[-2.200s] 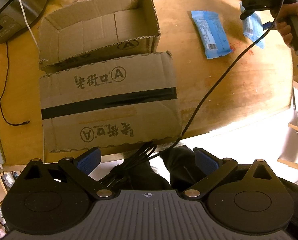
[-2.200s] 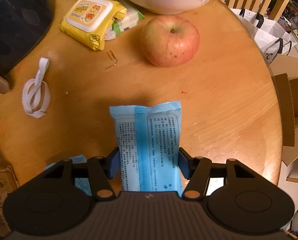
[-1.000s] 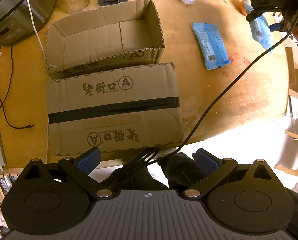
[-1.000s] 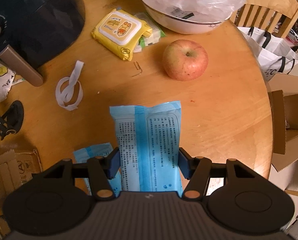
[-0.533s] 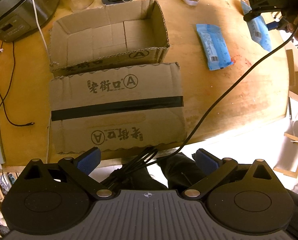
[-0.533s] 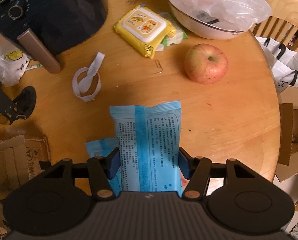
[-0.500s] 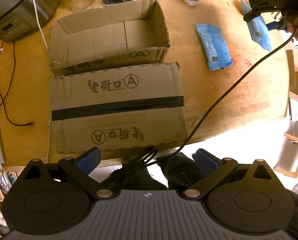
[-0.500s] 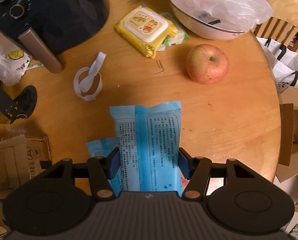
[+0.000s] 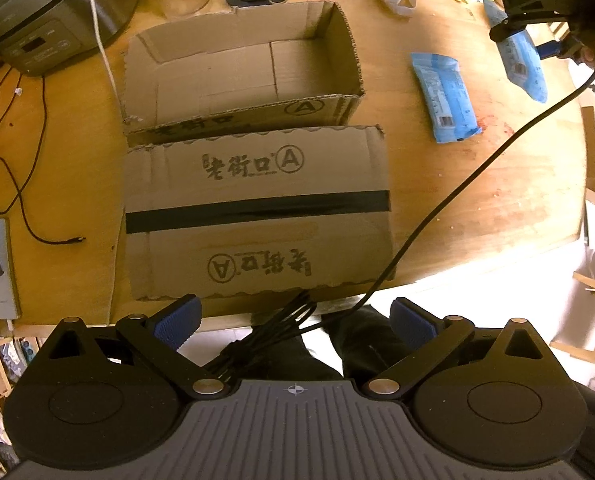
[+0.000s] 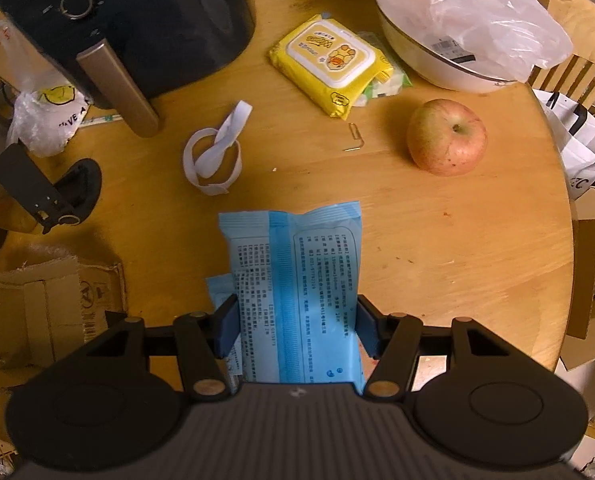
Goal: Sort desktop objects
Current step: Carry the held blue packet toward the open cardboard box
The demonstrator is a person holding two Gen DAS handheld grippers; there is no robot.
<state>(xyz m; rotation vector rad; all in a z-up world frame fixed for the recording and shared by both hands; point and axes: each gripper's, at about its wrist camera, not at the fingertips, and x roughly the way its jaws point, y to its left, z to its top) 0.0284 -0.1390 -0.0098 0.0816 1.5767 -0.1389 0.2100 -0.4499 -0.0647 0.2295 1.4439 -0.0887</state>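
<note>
My right gripper [image 10: 295, 326] is shut on a light blue packet [image 10: 297, 280] and holds it above the round wooden table [image 10: 437, 248]; the same packet [image 9: 523, 64] hangs at the far right in the left wrist view. A second blue packet [image 9: 443, 96] lies flat on the table right of the open cardboard box [image 9: 241, 72]; its edge [image 10: 217, 292] shows under the held one. My left gripper [image 9: 293, 322] is open and empty, off the table's near edge, in front of a flattened cardboard sheet [image 9: 257, 208].
An apple [image 10: 447, 136], a yellow wipes pack [image 10: 329, 64], a white strap loop [image 10: 213, 156], a paper clip [image 10: 355, 136], a white bowl with a plastic bag [image 10: 449, 60] and a black air fryer [image 10: 137, 12] stand beyond. A cooker [image 9: 49, 12] and cables [image 9: 13, 128] are left.
My right gripper has risen and drawn back with the blue packet, so more of the table shows. The left gripper has shifted slightly; its jaws stay open.
</note>
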